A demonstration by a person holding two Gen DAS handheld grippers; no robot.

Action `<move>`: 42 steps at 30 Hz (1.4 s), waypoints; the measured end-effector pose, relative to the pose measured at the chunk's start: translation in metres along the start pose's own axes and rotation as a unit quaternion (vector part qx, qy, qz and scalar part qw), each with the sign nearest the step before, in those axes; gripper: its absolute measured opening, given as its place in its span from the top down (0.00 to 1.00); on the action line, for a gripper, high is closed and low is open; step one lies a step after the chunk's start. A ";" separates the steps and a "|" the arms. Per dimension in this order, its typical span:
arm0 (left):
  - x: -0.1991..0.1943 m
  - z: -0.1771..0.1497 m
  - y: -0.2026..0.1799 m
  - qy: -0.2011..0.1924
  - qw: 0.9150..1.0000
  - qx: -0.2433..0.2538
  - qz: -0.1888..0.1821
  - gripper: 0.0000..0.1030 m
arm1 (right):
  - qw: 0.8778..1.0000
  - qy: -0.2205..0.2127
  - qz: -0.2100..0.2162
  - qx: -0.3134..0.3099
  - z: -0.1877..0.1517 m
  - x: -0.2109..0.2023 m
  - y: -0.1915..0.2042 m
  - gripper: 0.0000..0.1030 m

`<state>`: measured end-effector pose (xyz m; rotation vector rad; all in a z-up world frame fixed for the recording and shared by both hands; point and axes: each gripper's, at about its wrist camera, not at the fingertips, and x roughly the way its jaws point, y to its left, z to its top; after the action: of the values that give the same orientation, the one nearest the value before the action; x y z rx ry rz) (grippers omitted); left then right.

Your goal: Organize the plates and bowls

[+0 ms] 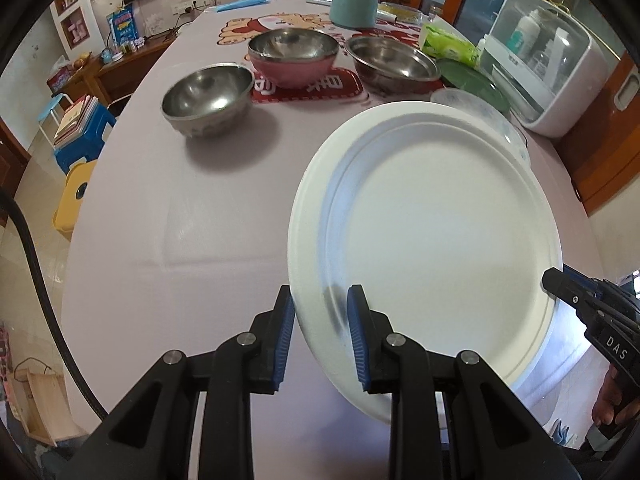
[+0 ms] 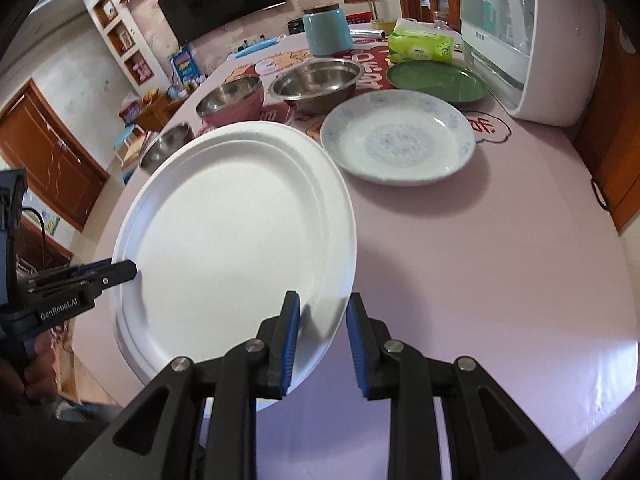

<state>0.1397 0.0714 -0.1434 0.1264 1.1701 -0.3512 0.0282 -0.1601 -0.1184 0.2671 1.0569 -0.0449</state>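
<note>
Plate [image 1: 432, 232] rides between our grippers, left [image 1: 320, 336] pinching its rim, right [image 2: 322, 340] straddling loosely, for stacking.

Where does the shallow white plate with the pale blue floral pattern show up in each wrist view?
Left wrist view: the shallow white plate with the pale blue floral pattern sits right of centre, mostly hidden behind the large plain white plate.
Right wrist view: the patterned plate lies in full view, upper centre-right, on the pink tablecloth.
Shared landmark: the round dark green plate just beyond it.
</note>
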 end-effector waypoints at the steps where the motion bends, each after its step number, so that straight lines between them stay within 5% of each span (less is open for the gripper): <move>1: 0.000 -0.004 -0.003 0.001 1.000 -0.001 -0.001 0.77 | 1.000 0.002 0.000 -0.001 -0.004 -0.002 -0.003 0.75; 15: 0.012 -0.042 -0.043 0.012 1.000 0.004 0.005 0.76 | 0.999 0.043 0.001 0.005 -0.040 -0.009 -0.036 0.74; 42: 0.050 -0.033 -0.065 0.026 0.999 0.017 0.042 0.73 | 0.996 0.093 0.011 0.015 -0.040 0.025 -0.064 0.69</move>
<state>0.1056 0.0091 -0.1969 0.2143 1.2058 -0.2954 -0.0039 -0.2098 -0.1711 0.3158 1.2381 -0.0162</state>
